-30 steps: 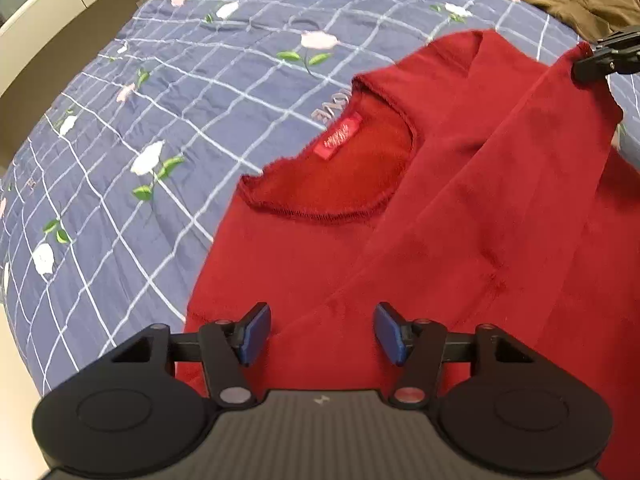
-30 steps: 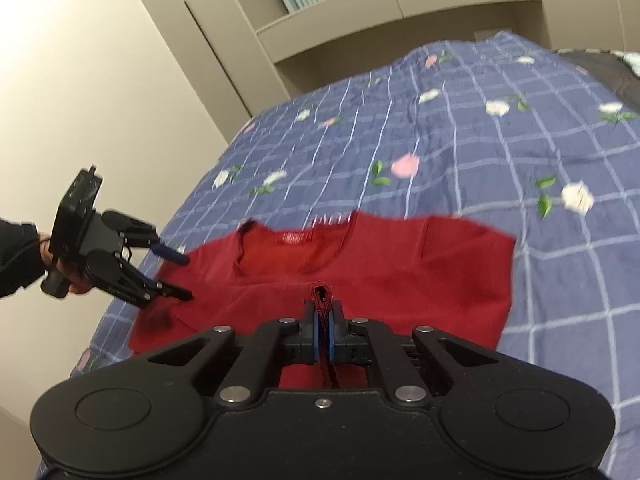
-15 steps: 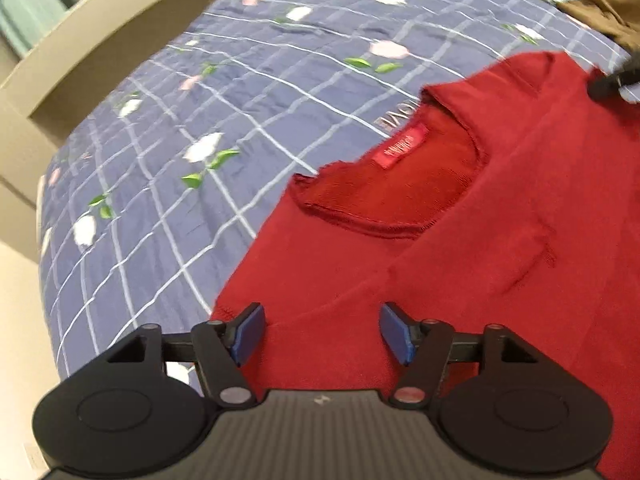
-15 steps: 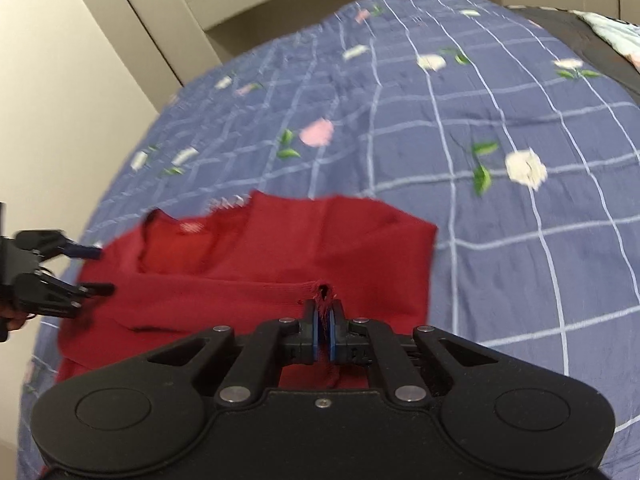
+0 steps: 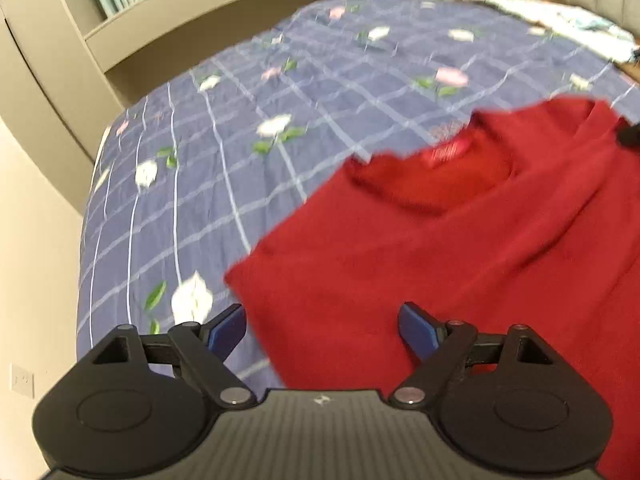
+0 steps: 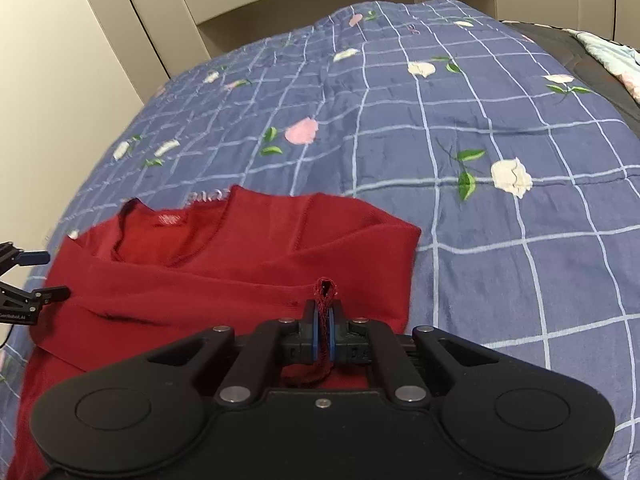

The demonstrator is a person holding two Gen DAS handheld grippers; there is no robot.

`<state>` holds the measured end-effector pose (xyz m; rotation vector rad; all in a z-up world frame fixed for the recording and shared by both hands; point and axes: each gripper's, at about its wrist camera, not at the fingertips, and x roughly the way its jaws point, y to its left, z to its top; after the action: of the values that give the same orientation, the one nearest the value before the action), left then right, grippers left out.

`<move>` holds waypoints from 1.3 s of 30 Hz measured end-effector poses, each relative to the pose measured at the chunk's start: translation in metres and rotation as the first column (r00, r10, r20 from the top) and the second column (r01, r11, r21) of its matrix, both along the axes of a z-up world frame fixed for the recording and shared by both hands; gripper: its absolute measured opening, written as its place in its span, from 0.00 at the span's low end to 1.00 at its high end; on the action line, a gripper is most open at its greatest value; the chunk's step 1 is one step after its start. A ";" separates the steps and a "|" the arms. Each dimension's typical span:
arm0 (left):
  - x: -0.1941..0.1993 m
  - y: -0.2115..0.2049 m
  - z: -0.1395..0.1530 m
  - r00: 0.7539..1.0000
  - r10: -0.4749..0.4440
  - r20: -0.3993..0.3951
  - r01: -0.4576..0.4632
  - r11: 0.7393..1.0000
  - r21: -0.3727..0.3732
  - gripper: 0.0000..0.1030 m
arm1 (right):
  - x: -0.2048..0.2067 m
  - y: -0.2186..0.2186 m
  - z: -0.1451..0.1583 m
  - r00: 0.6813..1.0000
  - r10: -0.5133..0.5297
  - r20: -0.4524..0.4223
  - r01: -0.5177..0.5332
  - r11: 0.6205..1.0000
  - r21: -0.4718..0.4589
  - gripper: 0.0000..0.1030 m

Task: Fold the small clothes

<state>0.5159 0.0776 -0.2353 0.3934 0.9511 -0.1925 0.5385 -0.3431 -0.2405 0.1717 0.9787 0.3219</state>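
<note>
A red sweater (image 5: pixel 460 248) lies on the bed, neckline and label away from me, one sleeve folded across its body (image 6: pixel 224 280). My left gripper (image 5: pixel 322 326) hovers over the sweater's left edge with its jaws opening wide; the pads touch nothing, though cloth lies under the gap. My right gripper (image 6: pixel 325 320) is shut on the red sleeve cuff (image 6: pixel 325 290), which sticks up between the blue pads. The left gripper's fingers (image 6: pixel 44 294) show at the left edge of the right wrist view. A dark tip of the right gripper (image 5: pixel 629 136) shows at the right edge of the left wrist view.
The bed carries a blue checked cover with flower prints (image 6: pixel 440 128). Beige cabinets and a shelf (image 6: pixel 280 0) stand behind it, a beige wall (image 5: pixel 32 280) at the left. Other bedding lies at the far right (image 6: pixel 612 56).
The left gripper's jaws have spread wider and it has shifted left to the sweater's edge, rolling as it went. The right gripper has come down, laying the sleeve across the sweater's body.
</note>
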 end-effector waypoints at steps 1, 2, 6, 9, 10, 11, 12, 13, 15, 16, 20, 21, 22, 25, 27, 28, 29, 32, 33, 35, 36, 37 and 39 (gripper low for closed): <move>0.000 0.002 -0.002 1.000 0.012 -0.008 -0.012 1.000 -0.003 0.87 | 0.000 0.000 -0.002 1.000 -0.001 -0.002 0.001 1.000 -0.005 0.05; 0.000 0.004 -0.002 0.999 0.030 -0.010 -0.030 0.999 -0.016 0.88 | -0.001 0.000 -0.002 1.000 -0.008 0.000 0.008 1.000 -0.010 0.07; -0.002 0.008 0.010 0.996 0.092 0.015 -0.090 0.994 -0.066 0.89 | -0.010 0.001 0.012 0.997 -0.026 0.070 0.029 0.998 -0.051 0.40; -0.007 0.005 0.023 0.992 0.091 0.089 -0.080 0.989 -0.122 0.95 | -0.017 0.011 0.023 0.986 -0.003 0.165 0.015 0.997 -0.072 0.71; -0.008 0.002 0.025 0.990 0.090 0.109 -0.074 0.988 -0.137 0.96 | -0.018 0.017 0.024 0.984 0.015 0.178 -0.001 0.997 -0.077 0.71; -0.009 -0.002 0.025 0.988 0.088 0.124 -0.069 0.986 -0.152 0.96 | -0.019 0.026 0.022 0.981 0.045 0.188 -0.030 0.996 -0.082 0.73; -0.010 -0.007 0.023 0.988 0.083 0.130 -0.061 0.985 -0.160 0.96 | -0.018 0.034 0.021 0.979 0.069 0.193 -0.053 0.994 -0.092 0.74; -0.010 -0.012 0.020 0.988 0.078 0.133 -0.056 0.986 -0.156 0.96 | -0.019 0.043 0.017 0.976 0.095 0.196 -0.075 0.992 -0.106 0.76; -0.011 -0.022 0.011 0.988 0.069 0.136 -0.051 0.990 -0.132 0.96 | -0.020 0.060 0.008 0.971 0.141 0.194 -0.119 0.985 -0.121 0.77; -0.012 -0.026 0.004 0.988 0.071 0.136 -0.055 0.992 -0.115 0.96 | -0.020 0.067 0.002 0.968 0.164 0.191 -0.141 0.981 -0.131 0.78; -0.013 -0.028 -0.020 0.982 0.148 0.119 -0.146 0.989 -0.024 0.98 | -0.025 0.073 -0.017 0.960 0.184 0.209 -0.129 0.959 -0.251 0.78; -0.015 -0.023 -0.021 0.979 0.168 0.119 -0.163 0.986 -0.045 0.99 | -0.027 0.067 -0.018 0.959 0.181 0.220 -0.123 0.960 -0.253 0.77; -0.017 -0.018 -0.022 0.974 0.192 0.119 -0.185 0.980 -0.071 0.99 | -0.029 0.061 -0.018 0.958 0.177 0.227 -0.117 0.960 -0.254 0.73; -0.019 -0.004 -0.022 0.965 0.242 0.098 -0.232 0.967 -0.110 1.00 | -0.037 0.045 -0.018 0.960 0.134 0.247 -0.052 0.949 -0.312 0.82; -0.021 0.002 -0.019 0.963 0.253 0.092 -0.242 0.963 -0.120 1.00 | -0.035 0.025 -0.019 0.973 0.060 0.222 -0.001 0.966 -0.259 0.84; -0.021 0.004 -0.017 0.962 0.256 0.090 -0.245 0.962 -0.121 1.00 | -0.034 0.018 -0.019 0.977 0.029 0.209 0.023 0.971 -0.238 0.85; -0.022 0.004 -0.014 0.961 0.262 0.090 -0.251 0.961 -0.119 1.00 | -0.035 0.014 -0.018 0.978 0.008 0.209 0.041 0.972 -0.230 0.85; -0.030 0.006 -0.001 0.948 0.297 0.114 -0.280 0.949 -0.145 0.99 | -0.042 0.016 -0.006 0.968 -0.011 0.251 0.074 0.967 -0.244 0.83; -0.036 0.008 0.003 0.946 0.300 0.120 -0.278 0.945 -0.174 0.99 | -0.046 0.018 -0.002 0.964 -0.008 0.266 0.073 0.969 -0.235 0.83; -0.042 0.008 0.005 0.946 0.302 0.114 -0.280 0.943 -0.178 0.99 | -0.050 0.023 0.002 0.963 0.005 0.269 0.059 0.972 -0.227 0.83; -0.044 0.007 0.002 0.944 0.311 0.107 -0.294 0.944 -0.149 0.99 | -0.051 0.025 0.001 0.965 0.008 0.262 0.055 0.972 -0.230 0.83; -0.045 0.007 -0.002 0.943 0.319 0.097 -0.307 0.944 -0.116 0.99 | -0.050 0.027 -0.002 0.970 0.011 0.244 0.050 0.969 -0.244 0.84; -0.047 0.007 -0.011 0.942 0.329 0.069 -0.325 0.943 -0.067 1.00 | -0.046 0.028 -0.013 0.983 0.013 0.182 0.040 0.958 -0.284 0.85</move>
<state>0.4685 0.0843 -0.2464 0.1857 0.9162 0.1001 0.4925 -0.3147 -0.2532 -0.1147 0.8312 0.1765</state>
